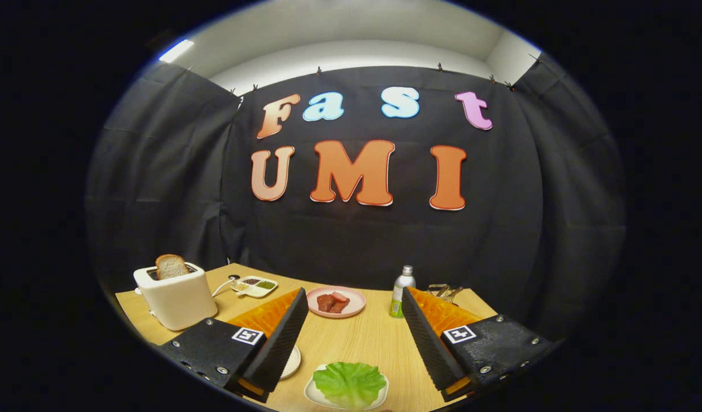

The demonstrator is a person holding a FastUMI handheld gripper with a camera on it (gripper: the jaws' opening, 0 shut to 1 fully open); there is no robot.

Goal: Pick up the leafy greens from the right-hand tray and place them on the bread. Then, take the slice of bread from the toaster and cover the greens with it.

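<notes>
Gripper view: gripper (351, 326) fingers spread wide, bare table (357, 337) between, leafy greens (350, 383) just below.

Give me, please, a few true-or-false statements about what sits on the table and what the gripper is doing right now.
1. A slice of bread stands up out of the white toaster. True.
2. The gripper is shut on the leafy greens. False: its fingers stand wide apart and hold nothing; the greens lie on a small white dish between them.
3. The pink plate beyond the fingers holds pieces of meat. True.
4. The bottle lies on its side. False: it stands upright, beside the pink plate.
5. The small condiment tray sits on top of the toaster. False: it rests on the table beside it.
</notes>
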